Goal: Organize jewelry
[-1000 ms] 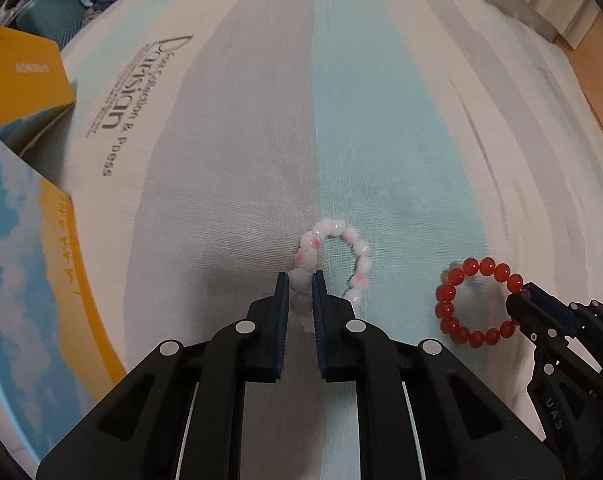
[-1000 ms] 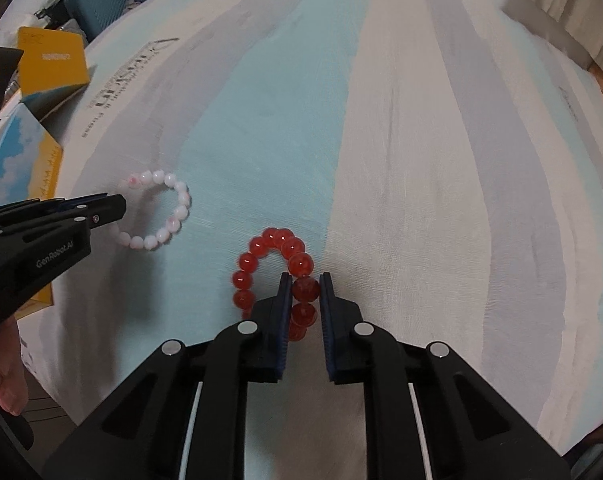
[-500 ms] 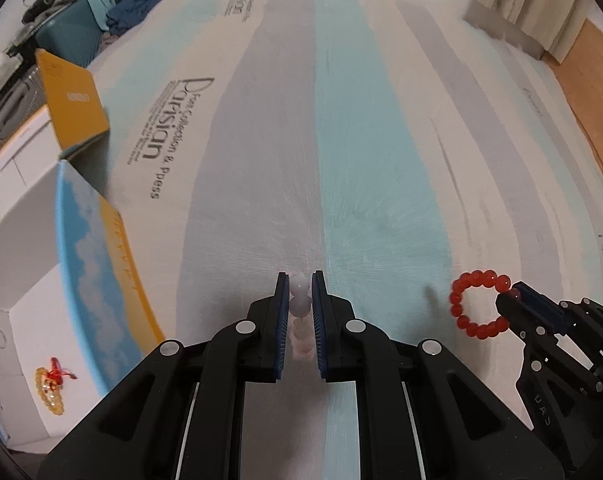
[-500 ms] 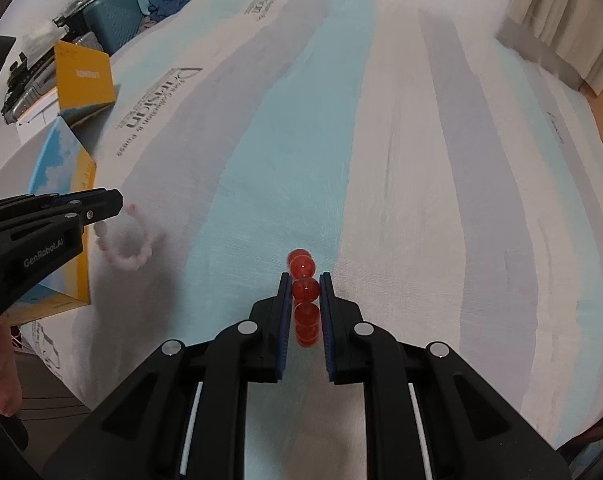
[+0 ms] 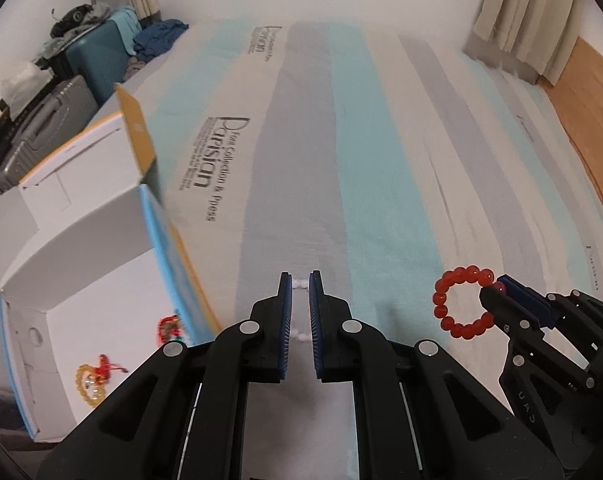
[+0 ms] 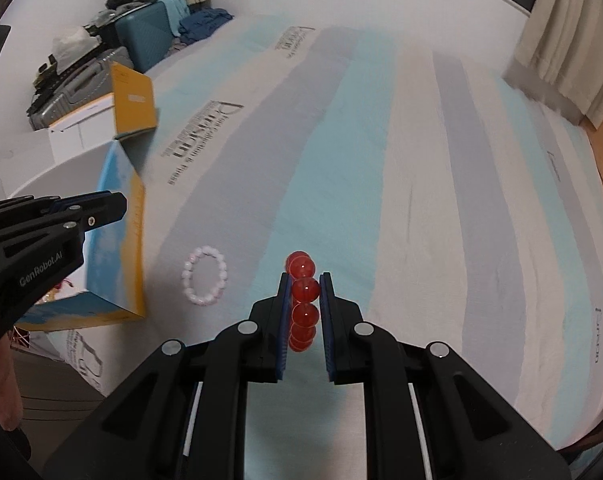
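The red bracelet point(image 5: 438, 298) hangs clamped in my right gripper point(image 6: 304, 280), well above the bed point(image 6: 381, 160). The pale pink bracelet point(image 6: 201, 301) seems to lie flat on the sheet near the open box point(image 5: 101, 240). My left gripper point(image 5: 300, 280) has its jaws closed, apparently on nothing. I'd carry the red one over the box wall and release it low beside the yellow beads point(image 5: 89, 384). Then I'd spread the left jaws and drop straight down onto the pale ring's beads.
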`<move>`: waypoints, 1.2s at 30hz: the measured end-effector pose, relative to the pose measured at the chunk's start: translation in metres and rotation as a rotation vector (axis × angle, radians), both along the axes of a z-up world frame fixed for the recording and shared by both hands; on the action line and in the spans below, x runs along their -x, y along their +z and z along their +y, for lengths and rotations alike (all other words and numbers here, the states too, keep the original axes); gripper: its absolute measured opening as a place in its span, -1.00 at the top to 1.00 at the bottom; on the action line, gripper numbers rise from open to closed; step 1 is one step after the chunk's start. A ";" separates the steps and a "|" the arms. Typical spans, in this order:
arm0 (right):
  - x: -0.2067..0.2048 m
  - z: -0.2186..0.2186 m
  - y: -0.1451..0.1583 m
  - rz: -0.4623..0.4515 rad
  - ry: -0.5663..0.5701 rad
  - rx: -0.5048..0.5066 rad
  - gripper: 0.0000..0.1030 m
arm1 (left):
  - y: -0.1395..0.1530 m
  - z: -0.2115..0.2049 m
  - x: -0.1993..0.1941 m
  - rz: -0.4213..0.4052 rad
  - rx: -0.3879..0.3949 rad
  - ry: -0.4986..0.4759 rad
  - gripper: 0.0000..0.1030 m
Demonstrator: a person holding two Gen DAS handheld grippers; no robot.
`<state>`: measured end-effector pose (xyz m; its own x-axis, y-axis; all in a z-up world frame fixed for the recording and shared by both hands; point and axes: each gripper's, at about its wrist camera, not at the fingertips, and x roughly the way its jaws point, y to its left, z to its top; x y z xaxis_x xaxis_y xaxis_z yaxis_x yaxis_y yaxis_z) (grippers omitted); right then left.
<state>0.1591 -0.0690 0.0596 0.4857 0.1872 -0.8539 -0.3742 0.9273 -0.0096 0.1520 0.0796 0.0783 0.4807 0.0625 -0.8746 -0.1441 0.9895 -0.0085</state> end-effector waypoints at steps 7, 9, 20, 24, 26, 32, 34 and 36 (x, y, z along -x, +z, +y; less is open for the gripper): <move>0.012 0.030 0.022 -0.025 0.040 -0.006 0.75 | 0.003 0.026 0.019 0.036 0.012 0.025 0.86; 0.014 0.033 0.023 -0.030 0.044 -0.008 0.75 | -0.008 0.026 0.020 0.057 0.001 0.032 0.57; 0.001 0.004 -0.019 0.033 0.031 0.001 0.75 | -0.106 -0.002 -0.016 0.169 -0.005 0.043 -0.35; -0.011 -0.008 -0.038 0.062 0.020 -0.001 0.75 | -0.122 -0.016 -0.033 0.136 -0.143 0.051 -0.69; -0.016 -0.014 -0.048 0.078 0.012 -0.006 0.75 | -0.126 -0.020 -0.040 0.111 -0.192 0.045 -0.69; -0.032 -0.026 -0.077 0.123 -0.012 -0.016 0.75 | -0.140 -0.039 -0.051 0.134 -0.142 -0.012 -0.44; -0.035 -0.030 -0.082 0.132 -0.017 -0.020 0.75 | -0.152 -0.036 -0.056 0.167 -0.120 0.000 -0.33; -0.038 -0.033 -0.085 0.137 -0.019 -0.024 0.75 | -0.165 -0.029 -0.058 0.203 -0.076 0.022 -0.20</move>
